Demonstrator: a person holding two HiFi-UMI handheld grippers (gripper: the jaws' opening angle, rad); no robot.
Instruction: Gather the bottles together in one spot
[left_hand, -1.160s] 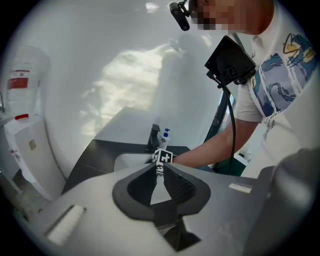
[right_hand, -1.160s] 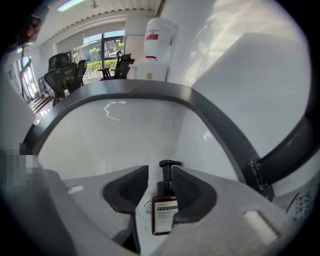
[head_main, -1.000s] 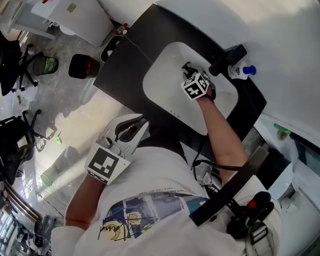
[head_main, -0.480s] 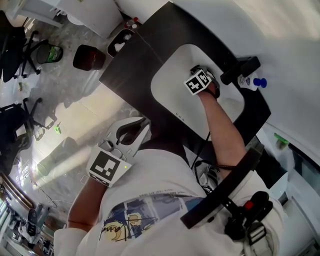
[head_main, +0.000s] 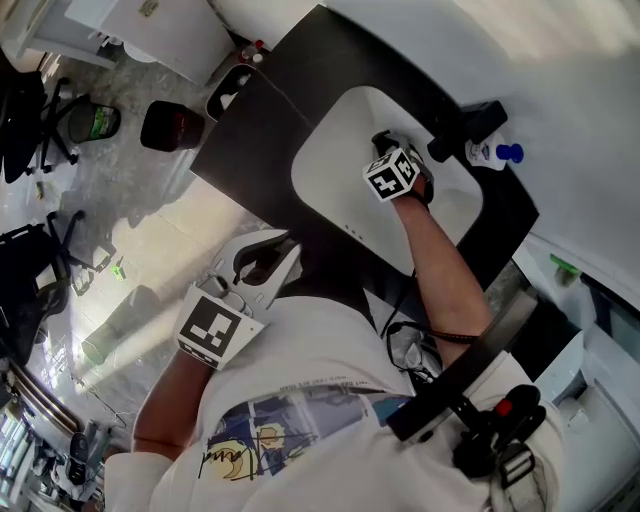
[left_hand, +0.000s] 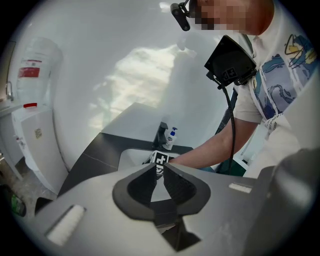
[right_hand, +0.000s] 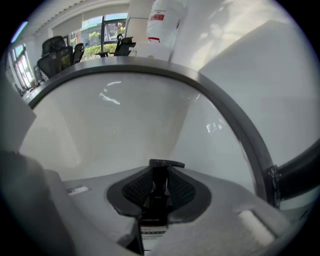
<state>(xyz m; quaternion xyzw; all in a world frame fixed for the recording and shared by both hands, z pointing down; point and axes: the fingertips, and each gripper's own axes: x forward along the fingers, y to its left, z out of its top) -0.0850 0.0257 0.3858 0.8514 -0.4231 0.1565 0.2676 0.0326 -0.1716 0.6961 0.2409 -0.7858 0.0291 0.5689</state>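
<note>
My right gripper (head_main: 382, 143) reaches down into the white sink (head_main: 325, 175). In the right gripper view its jaws have just been closing, and the right gripper (right_hand: 159, 173) now clamps the neck of a dark pump bottle (right_hand: 156, 197) just under its pump head. A white bottle with a blue pump (head_main: 492, 154) stands on the black counter (head_main: 270, 110) beside the black faucet (head_main: 468, 126); the left gripper view shows this white bottle (left_hand: 171, 138) too. My left gripper (head_main: 287, 247) hangs by my torso, away from the counter. The left gripper (left_hand: 159, 167) is shut with nothing in it.
A dark bin with a red lining (head_main: 170, 125) stands on the floor left of the counter. Office chairs (head_main: 30, 130) and a white cabinet (head_main: 150, 30) lie further left. A white wall runs behind the faucet.
The head view has swung slightly. The right gripper stays in the basin and the left gripper stays by my torso.
</note>
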